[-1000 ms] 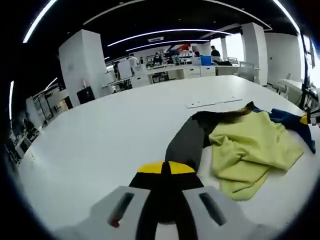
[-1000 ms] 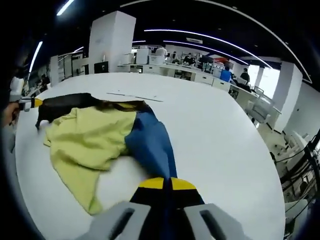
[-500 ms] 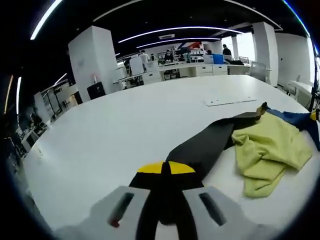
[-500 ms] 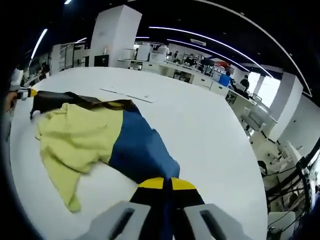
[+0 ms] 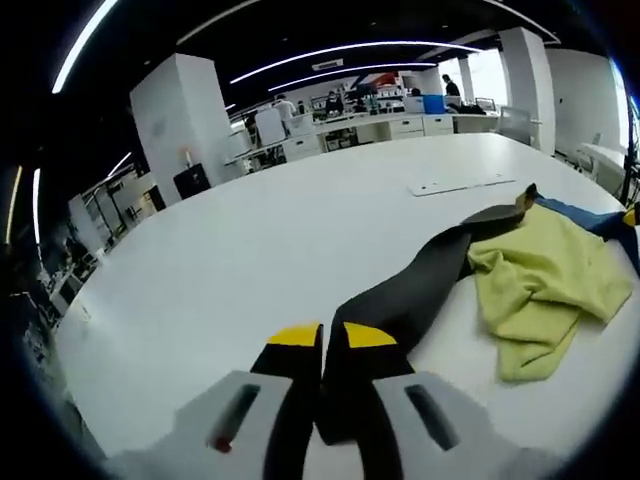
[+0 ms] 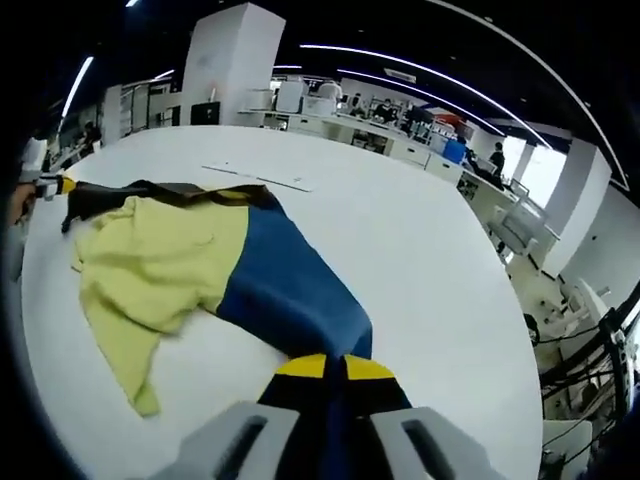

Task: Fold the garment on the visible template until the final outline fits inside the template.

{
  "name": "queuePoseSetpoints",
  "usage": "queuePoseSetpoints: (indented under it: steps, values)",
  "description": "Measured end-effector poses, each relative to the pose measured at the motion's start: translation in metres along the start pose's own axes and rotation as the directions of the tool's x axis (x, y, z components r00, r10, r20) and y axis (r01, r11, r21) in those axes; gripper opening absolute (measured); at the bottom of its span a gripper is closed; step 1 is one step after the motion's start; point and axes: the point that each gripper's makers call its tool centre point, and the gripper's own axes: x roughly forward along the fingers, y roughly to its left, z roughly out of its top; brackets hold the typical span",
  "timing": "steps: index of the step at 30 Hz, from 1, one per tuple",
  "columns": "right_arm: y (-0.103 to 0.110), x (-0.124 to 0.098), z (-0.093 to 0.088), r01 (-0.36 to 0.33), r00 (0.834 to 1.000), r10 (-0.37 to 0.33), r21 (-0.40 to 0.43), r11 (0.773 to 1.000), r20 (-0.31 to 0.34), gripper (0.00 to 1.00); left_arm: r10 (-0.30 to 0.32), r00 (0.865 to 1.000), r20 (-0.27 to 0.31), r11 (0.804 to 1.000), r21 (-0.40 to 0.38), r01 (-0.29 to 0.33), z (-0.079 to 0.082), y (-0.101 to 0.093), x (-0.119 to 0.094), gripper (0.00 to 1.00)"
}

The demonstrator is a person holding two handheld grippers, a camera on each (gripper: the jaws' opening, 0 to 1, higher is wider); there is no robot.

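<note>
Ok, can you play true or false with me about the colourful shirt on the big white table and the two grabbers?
1. The garment has a yellow-green middle. True.
2. The left hand-held gripper pinches a red sleeve. False: the sleeve it is shut on is dark grey.
3. The right hand-held gripper is shut on the blue sleeve. True.
4. The garment is neatly folded into a small square. False: it lies stretched out between the two grippers, with its middle bunched up.
5. The table is white. True.
</note>
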Motion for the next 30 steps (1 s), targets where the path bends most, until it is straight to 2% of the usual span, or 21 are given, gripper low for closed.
queuePoseSetpoints:
  steps: [6, 10, 12, 13, 18, 20, 22, 30]
  values:
    - [0.007, -0.005, 0.000, -0.040, 0.999, 0.038, 0.096, 0.995, 0.021, 0.29, -0.031, 0.999, 0.035, 0.998, -0.050, 0.033, 0.004, -0.007, -0.005, 0.30]
    - [0.014, -0.011, -0.005, -0.063, 0.998, 0.061, 0.132, 0.989, 0.021, 0.39, -0.067, 0.996, 0.051, 0.997, -0.034, 0.069, 0.004, -0.018, -0.011, 0.40]
    - [0.017, -0.014, -0.008, -0.072, 0.997, 0.070, 0.150, 0.986, 0.020, 0.43, -0.088, 0.995, 0.036, 0.996, -0.029, 0.089, 0.001, -0.024, -0.013, 0.45]
    - [0.020, -0.016, -0.010, -0.079, 0.997, 0.077, 0.156, 0.985, 0.019, 0.44, -0.111, 0.993, 0.036, 0.994, -0.003, 0.111, 0.001, -0.030, -0.016, 0.46]
    - [0.028, -0.025, -0.020, -0.096, 0.995, 0.096, 0.176, 0.980, 0.010, 0.49, -0.170, 0.983, 0.061, 0.985, -0.006, 0.171, 0.006, -0.049, -0.025, 0.56]
    - [0.031, -0.030, -0.024, -0.104, 0.995, 0.104, 0.190, 0.976, 0.008, 0.50, -0.196, 0.976, 0.091, 0.981, 0.009, 0.196, 0.010, -0.056, -0.029, 0.59]
    - [0.033, -0.033, -0.028, -0.109, 0.994, 0.110, 0.199, 0.974, 0.003, 0.52, -0.218, 0.972, 0.089, 0.976, 0.012, 0.218, 0.009, -0.063, -0.032, 0.62]
    - [0.044, -0.051, -0.047, -0.125, 0.991, 0.132, 0.194, 0.973, -0.023, 0.53, -0.317, 0.945, 0.087, 0.948, 0.052, 0.313, 0.003, -0.099, -0.051, 0.63]
